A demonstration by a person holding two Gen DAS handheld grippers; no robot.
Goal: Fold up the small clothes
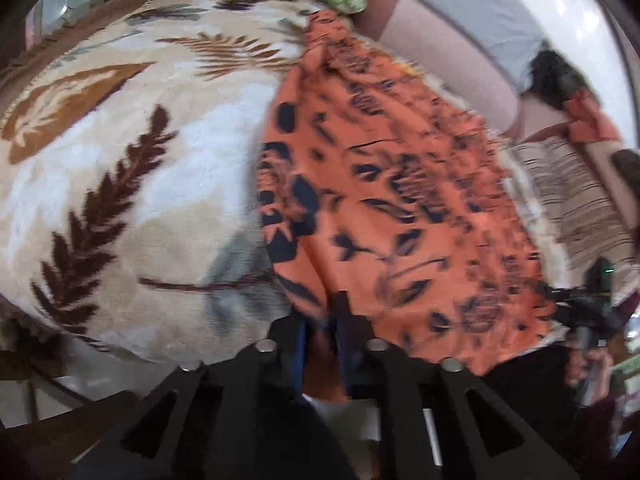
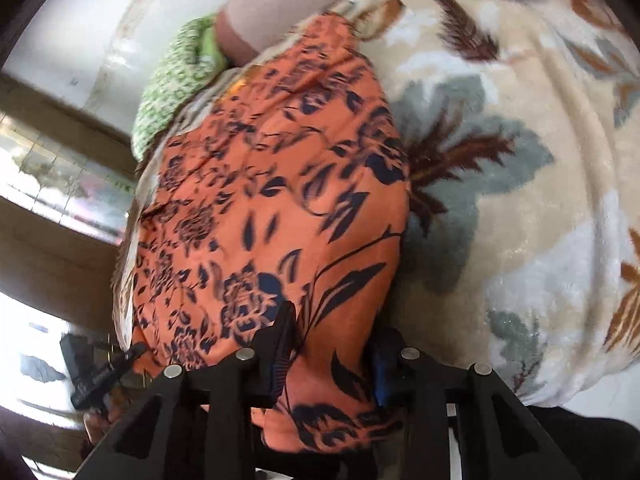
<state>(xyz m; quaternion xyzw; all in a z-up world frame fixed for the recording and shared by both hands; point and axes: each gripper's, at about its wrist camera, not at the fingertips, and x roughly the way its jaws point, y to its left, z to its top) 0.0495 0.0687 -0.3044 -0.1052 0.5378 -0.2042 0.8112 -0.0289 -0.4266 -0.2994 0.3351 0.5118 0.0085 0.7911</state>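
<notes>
An orange garment (image 1: 400,200) with a dark floral print lies spread on a leaf-patterned blanket (image 1: 140,160). My left gripper (image 1: 322,328) is shut on the garment's near edge, with a fold of cloth pinched between narrow jaws. In the right wrist view the same garment (image 2: 272,184) runs away from my right gripper (image 2: 332,352), whose fingers clamp a thick bunch of its near edge. The right gripper (image 1: 584,312) also shows at the garment's right corner in the left wrist view. The left gripper (image 2: 104,368) appears at lower left in the right wrist view.
A green patterned cloth (image 2: 172,84) lies at the garment's far end beside a pink bolster (image 1: 440,52). A striped cloth (image 1: 576,200) and a grey fabric (image 1: 480,8) lie to the right. The blanket (image 2: 520,160) spreads wide beside the garment.
</notes>
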